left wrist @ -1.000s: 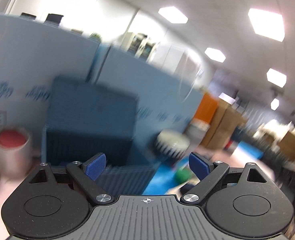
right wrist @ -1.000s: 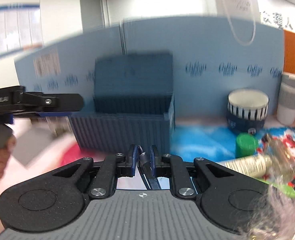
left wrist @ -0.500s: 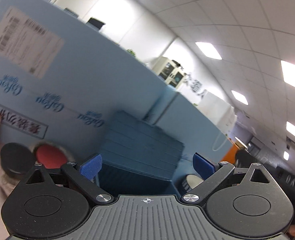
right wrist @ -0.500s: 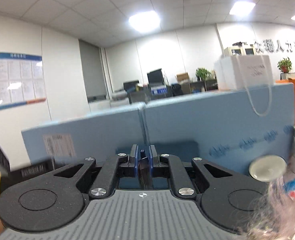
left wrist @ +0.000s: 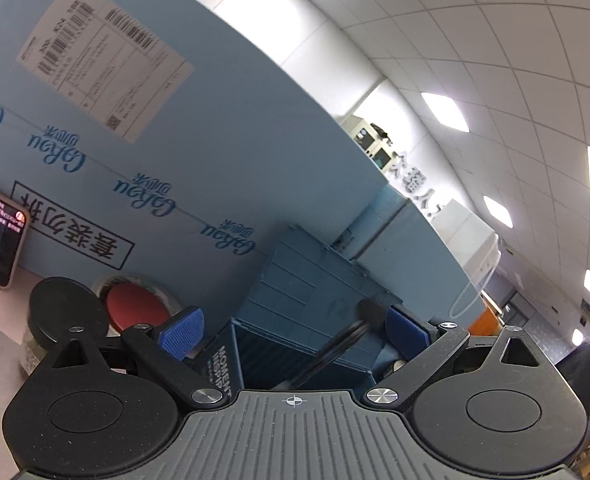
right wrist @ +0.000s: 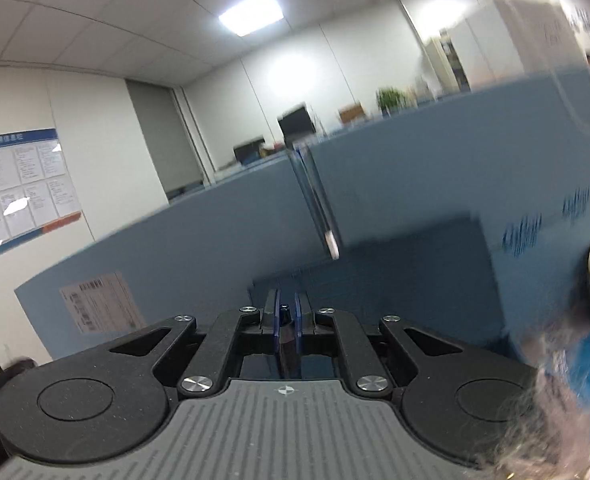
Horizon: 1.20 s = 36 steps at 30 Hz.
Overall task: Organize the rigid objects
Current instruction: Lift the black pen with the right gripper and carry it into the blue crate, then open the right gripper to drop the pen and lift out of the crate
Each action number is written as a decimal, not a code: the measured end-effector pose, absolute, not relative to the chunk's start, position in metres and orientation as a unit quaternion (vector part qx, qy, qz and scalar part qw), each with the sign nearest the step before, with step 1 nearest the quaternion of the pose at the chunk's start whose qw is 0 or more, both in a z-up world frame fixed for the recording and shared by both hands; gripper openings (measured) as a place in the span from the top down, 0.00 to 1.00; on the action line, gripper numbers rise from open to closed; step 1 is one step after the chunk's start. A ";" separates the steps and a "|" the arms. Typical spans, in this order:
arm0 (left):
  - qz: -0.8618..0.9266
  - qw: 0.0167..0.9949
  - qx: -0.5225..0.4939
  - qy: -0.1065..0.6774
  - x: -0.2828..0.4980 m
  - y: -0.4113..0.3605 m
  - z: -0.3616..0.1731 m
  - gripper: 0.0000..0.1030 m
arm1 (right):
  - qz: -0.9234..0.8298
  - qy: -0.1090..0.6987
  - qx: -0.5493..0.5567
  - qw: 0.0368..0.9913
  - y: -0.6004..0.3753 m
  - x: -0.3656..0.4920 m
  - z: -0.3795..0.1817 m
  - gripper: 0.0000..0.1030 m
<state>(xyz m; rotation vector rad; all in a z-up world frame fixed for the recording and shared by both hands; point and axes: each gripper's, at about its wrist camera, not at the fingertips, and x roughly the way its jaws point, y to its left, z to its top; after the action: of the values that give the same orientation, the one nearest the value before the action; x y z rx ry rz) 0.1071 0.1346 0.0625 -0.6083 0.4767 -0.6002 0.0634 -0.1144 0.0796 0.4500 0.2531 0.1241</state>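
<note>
Office interior. Light-blue partition panels [left wrist: 199,152] form the backdrop, one bearing a white barcode label [left wrist: 103,56]. Above the partition: grid-tile ceiling [left wrist: 495,40] with lit rectangular light panels [right wrist: 251,19]. Behind the partition: white walls, dark monitor [right wrist: 295,124], potted plant [right wrist: 391,100]. Left of the partition: wall notice board [right wrist: 19,188].

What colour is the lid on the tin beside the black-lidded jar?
Red. The tin's lid shows best in the left wrist view.

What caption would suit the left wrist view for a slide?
Open left hand-held gripper facing a dark blue box, with a black-lidded jar and red-lidded jar beside it.
</note>
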 end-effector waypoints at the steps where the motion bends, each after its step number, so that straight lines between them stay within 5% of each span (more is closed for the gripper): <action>1: -0.287 0.882 -0.293 0.231 0.108 0.134 0.061 0.04 | 0.070 0.137 0.241 0.958 -0.118 0.068 0.073 0.93; 11: -0.288 0.882 -0.274 0.253 0.115 0.120 0.053 0.04 | 0.039 0.201 0.292 0.934 -0.140 0.080 0.043 0.93; 30: -0.296 0.880 -0.266 0.258 0.114 0.113 0.051 0.04 | -0.030 0.216 0.156 0.963 -0.128 0.072 0.042 0.91; 34: -0.297 0.880 -0.265 0.259 0.115 0.112 0.051 0.04 | -0.039 0.213 0.151 0.965 -0.126 0.070 0.045 0.77; 36: -0.299 0.880 -0.265 0.258 0.114 0.112 0.052 0.04 | -0.037 0.211 0.166 0.963 -0.130 0.066 0.048 0.58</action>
<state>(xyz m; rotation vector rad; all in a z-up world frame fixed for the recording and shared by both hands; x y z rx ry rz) 0.1141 0.1119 0.0516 -0.5514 0.5384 -0.6232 0.0662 -0.1297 0.0476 0.3362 0.4271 -0.0746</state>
